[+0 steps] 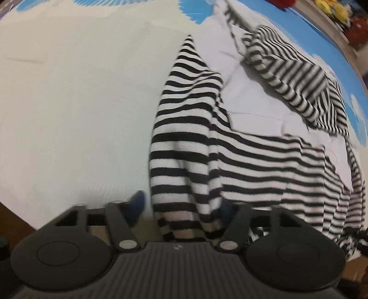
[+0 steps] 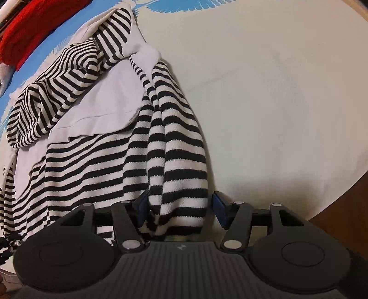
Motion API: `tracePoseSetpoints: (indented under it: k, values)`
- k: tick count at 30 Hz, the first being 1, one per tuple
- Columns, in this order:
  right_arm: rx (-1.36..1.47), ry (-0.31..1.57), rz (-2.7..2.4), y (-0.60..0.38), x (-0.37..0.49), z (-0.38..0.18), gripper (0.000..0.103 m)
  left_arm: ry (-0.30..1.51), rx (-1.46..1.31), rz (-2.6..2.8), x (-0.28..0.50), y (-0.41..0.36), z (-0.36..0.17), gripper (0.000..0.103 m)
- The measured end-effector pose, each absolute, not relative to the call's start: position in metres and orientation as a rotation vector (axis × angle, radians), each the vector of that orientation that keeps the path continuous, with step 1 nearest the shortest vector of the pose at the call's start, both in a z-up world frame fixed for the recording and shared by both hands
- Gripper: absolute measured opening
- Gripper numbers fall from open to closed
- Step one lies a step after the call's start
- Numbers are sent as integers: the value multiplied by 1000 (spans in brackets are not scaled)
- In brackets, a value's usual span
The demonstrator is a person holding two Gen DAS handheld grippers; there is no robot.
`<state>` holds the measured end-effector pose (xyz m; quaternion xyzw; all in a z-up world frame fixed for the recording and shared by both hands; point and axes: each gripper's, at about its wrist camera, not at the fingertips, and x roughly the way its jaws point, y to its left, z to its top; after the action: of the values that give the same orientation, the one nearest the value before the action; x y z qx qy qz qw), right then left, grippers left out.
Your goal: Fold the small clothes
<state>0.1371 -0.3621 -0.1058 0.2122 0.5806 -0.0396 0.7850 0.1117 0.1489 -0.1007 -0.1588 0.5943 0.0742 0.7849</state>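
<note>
A black-and-white striped garment with pale lilac panels (image 1: 230,149) lies on a cream bedspread (image 1: 69,103); it also shows in the right wrist view (image 2: 92,161). My left gripper (image 1: 181,207) is open, its blue-padded fingers (image 1: 135,204) straddling a bunched striped edge that hangs between them. My right gripper (image 2: 180,207) is open too, with a striped sleeve or hem (image 2: 179,172) lying between its fingers (image 2: 219,207) without being pinched. A striped hood (image 2: 57,80) is bunched at the garment's far end.
The bedspread (image 2: 276,92) has blue bird prints at the far edge. A red cloth (image 2: 30,32) lies at the far left in the right wrist view. Yellow and red toys (image 1: 333,9) sit at the far right. The brown bed edge (image 2: 340,218) is near.
</note>
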Motion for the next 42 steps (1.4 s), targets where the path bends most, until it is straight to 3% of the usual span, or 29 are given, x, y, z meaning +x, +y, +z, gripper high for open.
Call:
tracePoseSetpoints:
  k: [1, 3, 4, 8, 10, 13, 15, 16, 17, 20, 21, 23, 28, 33, 42]
  values:
    - [460, 1250, -85, -363, 136, -105, 58, 1277, -338, 140, 110, 148, -101, 36]
    - [465, 1242, -71, -364, 133, -104, 50, 1270, -349, 101, 108, 145, -99, 18]
    - [475, 1237, -58, -365, 132, -103, 41, 1259, -348, 85, 107, 144, -97, 14]
    - [496, 1190, -13, -367, 127, -96, 13, 1224, -354, 71, 101, 140, -91, 14]
    - [502, 1161, -1, -369, 124, -91, 10, 1225, -385, 69, 100, 142, -90, 23]
    - [497, 1166, -15, -373, 123, -91, 11, 1244, -400, 88, 97, 146, -92, 35]
    - [497, 1192, -41, -375, 122, -96, 20, 1248, -396, 93, 99, 145, -94, 35]
    - [498, 1207, -51, -375, 122, -99, 31, 1248, -395, 94, 99, 145, -94, 35]
    - [492, 1220, -51, -374, 123, -101, 33, 1249, -392, 95, 99, 145, -95, 35]
    - [452, 1222, -39, -369, 124, -101, 33, 1248, -374, 91, 100, 142, -97, 28]
    - [447, 1220, -36, -368, 124, -101, 30, 1240, -372, 81, 100, 140, -96, 15]
    - [459, 1202, -19, -367, 124, -99, 10, 1212, -356, 67, 99, 137, -90, 12]
    - [508, 1094, -13, -376, 117, -79, 8, 1183, -353, 54, 94, 136, -82, 14]
    - [488, 1195, -12, -372, 121, -95, 9, 1237, -335, 73, 97, 136, -92, 23]
    - [358, 1193, -6, -354, 122, -98, 10, 1246, -319, 90, 97, 137, -96, 32]
